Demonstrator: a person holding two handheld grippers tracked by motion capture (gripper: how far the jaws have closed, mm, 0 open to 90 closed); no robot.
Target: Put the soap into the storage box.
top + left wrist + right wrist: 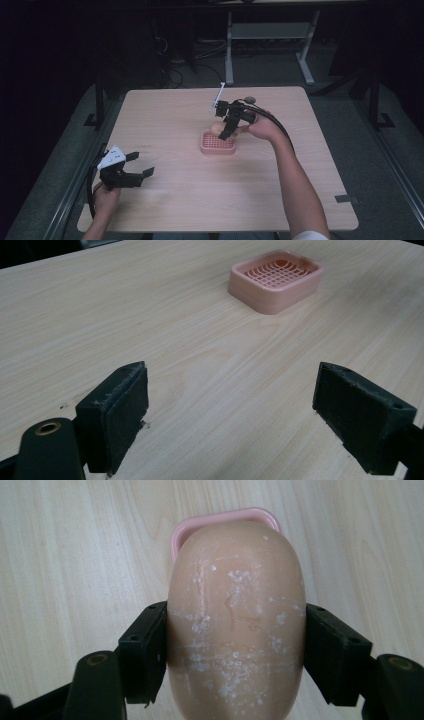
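Note:
A tan oval bar of soap [235, 615] with white flecks is clamped between the jaws of my right gripper [235, 650], which is shut on its sides. In the high view that gripper [227, 131] hangs over the pink soap dish [218, 143] at mid-table, and the soap [216, 128] peeks out above the dish's far edge. Beneath the soap the dish's pink rim [225, 517] shows. My left gripper [140, 165] rests open near the table's front left corner. Its jaws [230, 415] stand wide apart with bare wood between them, and the dish [276, 280] lies farther off.
The light wooden table [175, 190] has open room around the dish. A small round dark object [249, 99] lies near the far edge. Beyond the table stand metal desk legs [229, 50] and cables on the floor.

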